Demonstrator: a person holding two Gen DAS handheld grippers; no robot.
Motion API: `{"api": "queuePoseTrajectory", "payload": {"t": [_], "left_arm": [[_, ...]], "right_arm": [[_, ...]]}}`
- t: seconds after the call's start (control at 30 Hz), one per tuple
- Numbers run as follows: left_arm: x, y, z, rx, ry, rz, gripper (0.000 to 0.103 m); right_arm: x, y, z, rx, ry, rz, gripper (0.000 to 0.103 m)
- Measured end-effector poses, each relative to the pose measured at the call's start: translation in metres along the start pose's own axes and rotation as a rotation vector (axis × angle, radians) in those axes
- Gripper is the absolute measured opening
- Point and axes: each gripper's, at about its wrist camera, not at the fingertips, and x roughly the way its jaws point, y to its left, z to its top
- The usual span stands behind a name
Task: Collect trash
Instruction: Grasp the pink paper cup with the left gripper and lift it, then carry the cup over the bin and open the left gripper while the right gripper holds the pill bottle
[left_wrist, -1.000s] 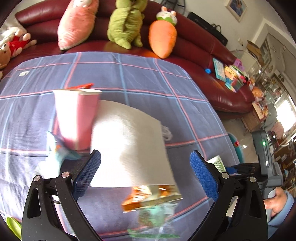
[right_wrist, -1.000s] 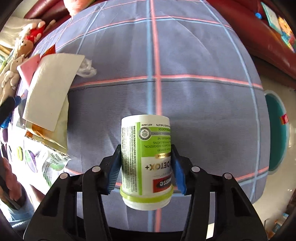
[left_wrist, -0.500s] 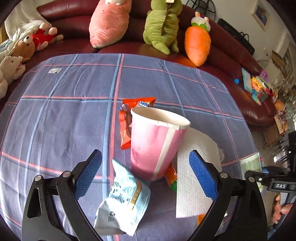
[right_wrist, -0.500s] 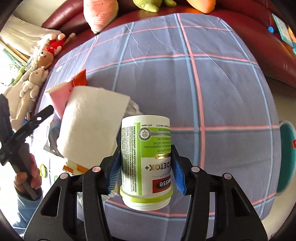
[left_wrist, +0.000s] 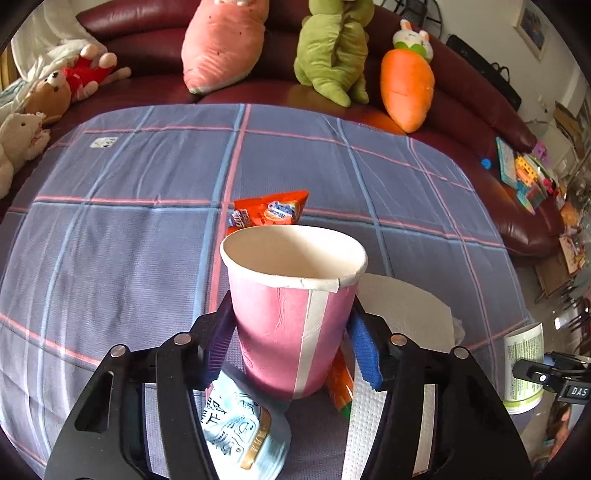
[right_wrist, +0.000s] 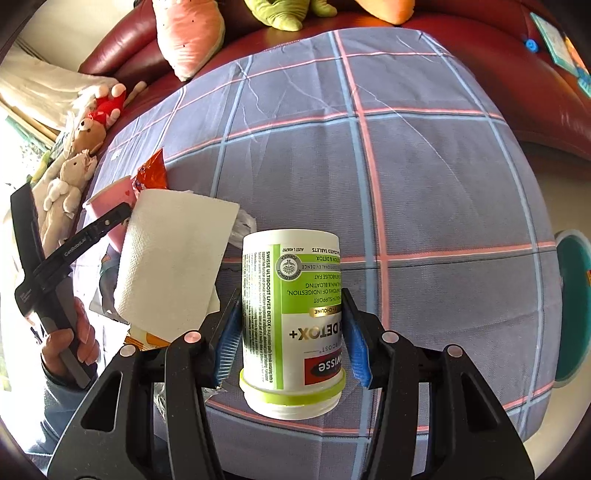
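A pink paper cup (left_wrist: 273, 317) stands upright on the checked tablecloth (left_wrist: 110, 236). My left gripper (left_wrist: 290, 343) straddles it, jaws closing, and both blue pads touch its sides. Around the cup lie an orange snack wrapper (left_wrist: 269, 212), a light blue packet (left_wrist: 240, 424), a white paper towel (left_wrist: 402, 310) and an orange-green wrapper (left_wrist: 341, 384). My right gripper (right_wrist: 291, 332) is shut on a white and green supplement bottle (right_wrist: 291, 295), held upside down above the table's near edge. That bottle (left_wrist: 524, 365) also shows at the right of the left wrist view.
A dark red sofa (left_wrist: 480, 99) curves behind the table with a pink plush (left_wrist: 221, 44), a green plush (left_wrist: 332, 48) and a carrot plush (left_wrist: 406, 85). Teddy toys (left_wrist: 55, 92) sit at the left. A teal round bin (right_wrist: 572, 306) stands right of the table. A person's hand (right_wrist: 70, 347) grips the left tool.
My left gripper swung from over the paper towel to the pink cup and its jaws closed in on the cup's sides. The right gripper rose with the bottle in it.
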Motion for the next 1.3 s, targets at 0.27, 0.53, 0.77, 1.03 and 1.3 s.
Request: {"api": "queuePoseTrajectory", "payload": {"t": [0.27,0.53,0.77,1.03,1.3], "left_arm": [[-0.066,-0.015,0.004,0.006,-0.113,-0.012,0.058],[-0.089,-0.095,-0.002,0.141,-0.137,-0.104,0.059],[-0.077,-0.169,-0.02,0.243,-0.098,-0.176,0.059],[-0.06,-0.254,-0.04,0.357,-0.037,-0.244,0.059],[-0.041,-0.353,-0.067,0.488,0.021,-0.314,0.059]], "right_arm": [[-0.016,-0.013,-0.006,0.01,-0.036,0.026,0.048],[-0.054,-0.043,-0.021,0.06,-0.116,0.032,0.048],[-0.091,-0.087,-0.039,0.127,-0.186,0.025,0.048],[-0.128,-0.159,-0.063,0.24,-0.276,0.023,0.048],[-0.166,-0.262,-0.103,0.44,-0.383,-0.014,0.048]]}}
